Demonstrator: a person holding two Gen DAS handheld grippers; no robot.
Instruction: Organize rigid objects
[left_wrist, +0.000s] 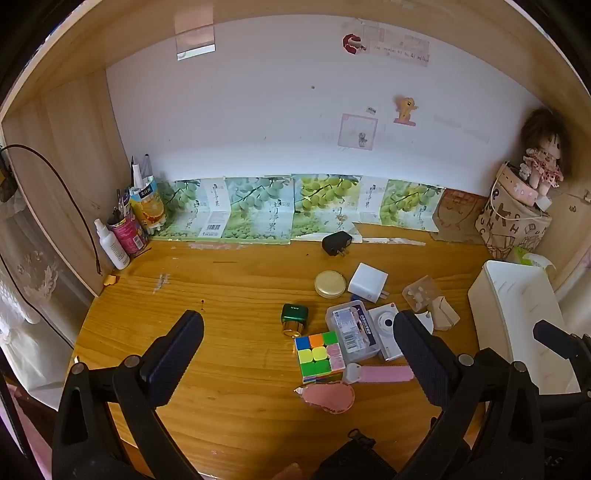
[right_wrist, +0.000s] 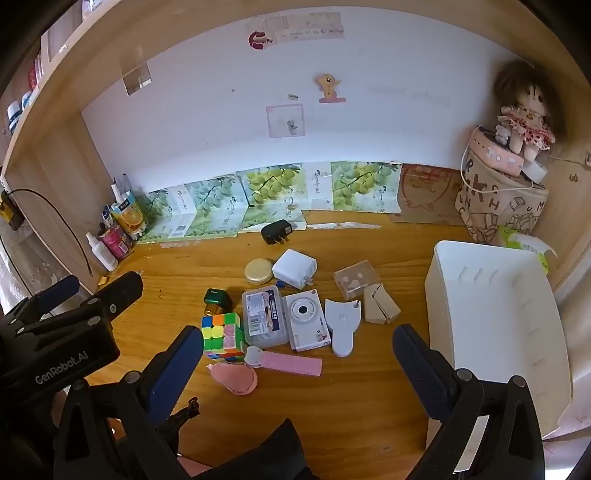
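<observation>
1. My left gripper (left_wrist: 299, 354) hangs above the wooden desk (left_wrist: 229, 280) with its fingers spread wide and nothing between the pads.
2. My right gripper (right_wrist: 297, 363) is the same: fingers far apart, holding nothing, tilted down at the desk.
3. The clutter lies between and just beyond my fingertips. The colourful puzzle cube (right_wrist: 223, 336) sits just beside my right gripper's left finger (right_wrist: 177, 365).
4. Beyond the cube are the green cap-shaped item (right_wrist: 218, 300), the clear plastic case (right_wrist: 264, 317) and the white toy camera (right_wrist: 306, 319), the case and camera side by side.
5. The pink comb (right_wrist: 291, 363) and pink pouch (right_wrist: 234, 378) lie nearest, between my right fingers.
6. Farther out rest the gold tin (right_wrist: 258, 270), white charger (right_wrist: 294, 267) and black plug (right_wrist: 276, 232).
7. The white bin (right_wrist: 491, 314) stands just outside my right gripper's right finger (right_wrist: 421, 373).
</observation>
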